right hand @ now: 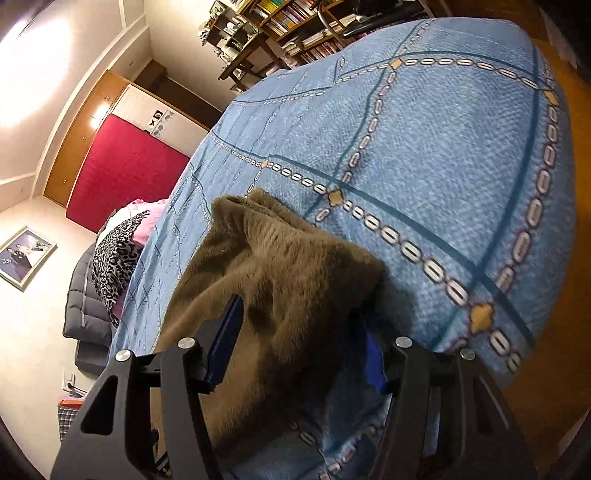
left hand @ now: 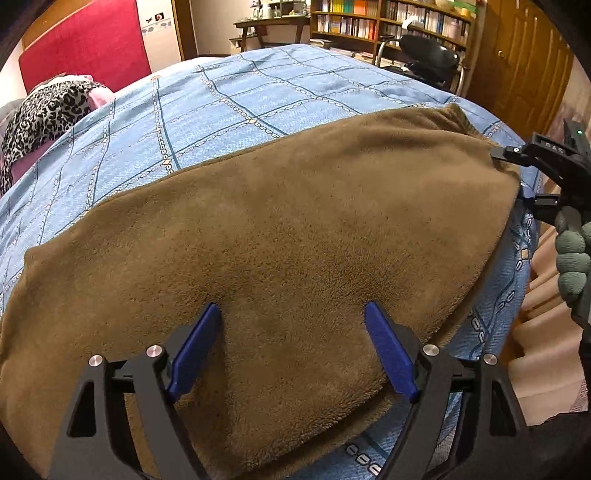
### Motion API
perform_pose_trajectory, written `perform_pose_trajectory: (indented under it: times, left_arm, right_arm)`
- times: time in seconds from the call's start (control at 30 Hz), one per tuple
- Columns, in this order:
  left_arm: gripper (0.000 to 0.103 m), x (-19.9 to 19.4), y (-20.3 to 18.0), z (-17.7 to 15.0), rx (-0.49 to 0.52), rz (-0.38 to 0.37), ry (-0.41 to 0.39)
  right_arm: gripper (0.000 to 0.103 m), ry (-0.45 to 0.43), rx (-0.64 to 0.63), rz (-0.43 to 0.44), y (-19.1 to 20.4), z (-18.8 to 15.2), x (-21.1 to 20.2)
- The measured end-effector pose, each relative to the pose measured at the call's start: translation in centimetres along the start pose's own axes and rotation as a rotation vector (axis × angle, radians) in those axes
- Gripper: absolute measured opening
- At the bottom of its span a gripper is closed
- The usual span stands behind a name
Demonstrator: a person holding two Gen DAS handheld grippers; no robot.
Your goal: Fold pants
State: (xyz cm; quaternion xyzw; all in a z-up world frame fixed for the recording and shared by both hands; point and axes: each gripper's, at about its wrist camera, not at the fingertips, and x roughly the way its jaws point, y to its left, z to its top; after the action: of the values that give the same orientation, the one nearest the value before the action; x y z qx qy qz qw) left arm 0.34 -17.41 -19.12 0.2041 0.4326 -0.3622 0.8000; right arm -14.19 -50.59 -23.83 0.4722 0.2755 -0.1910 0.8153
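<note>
Brown fleece pants (left hand: pixel 280 229) lie spread across a blue patterned bedspread (left hand: pixel 236 99), near its front edge. My left gripper (left hand: pixel 293 332) is open, its blue fingers (left hand: pixel 195 350) pressed on the fabric near the near hem. My right gripper (right hand: pixel 299 339) is open, with a bunched corner of the pants (right hand: pixel 280 266) between its fingers (right hand: pixel 225 343). The right gripper also shows in the left wrist view (left hand: pixel 517 153) at the pants' far right corner, held by a gloved hand (left hand: pixel 570 258).
Leopard-print and pink clothes (left hand: pixel 48 110) lie at the bed's left end by a red headboard (left hand: pixel 85 40). A bookshelf (left hand: pixel 388 22), desk and dark chair (left hand: pixel 428 55) stand beyond the bed. The bed's edge (left hand: pixel 517 280) drops off at the right.
</note>
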Motion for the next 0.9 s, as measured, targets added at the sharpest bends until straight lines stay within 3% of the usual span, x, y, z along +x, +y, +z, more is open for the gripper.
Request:
perform_pose_trajectory:
  times: [0.03, 0.17, 0.33, 0.6, 0.77, 0.9]
  left_arm:
    - [0.081, 0.0, 0.1, 0.0, -0.003, -0.003, 0.000]
    - [0.081, -0.2, 0.4, 0.0, -0.011, -0.018, 0.002]
    - [0.081, -1.2, 1.4, 0.8, -0.059, -0.050, 0.006]
    - [0.082, -4.3, 4.4, 3.1, -0.193, -0.131, -0.054]
    - [0.082, -5.5, 6.7, 3.9, -0.271, -0.201, -0.072]
    - [0.082, -6.1, 8.5, 4.0, -0.336, -0.249, -0.084]
  right_arm:
    - [0.057, -0.005, -0.013, -0.007, 0.2, 0.0, 0.2]
    - [0.020, 0.000, -0.070, -0.013, 1.3, -0.2, -0.4]
    - [0.017, -0.069, -0.219, -0.027, 5.3, -0.4, -3.0]
    - [0.016, -0.175, -0.522, -0.013, 15.0, -2.9, -5.5]
    - [0.016, -0.218, -0.737, 0.003, 20.6, -6.7, -5.8]
    - [0.016, -0.196, -0.897, 0.018, 23.5, -10.8, -4.5]
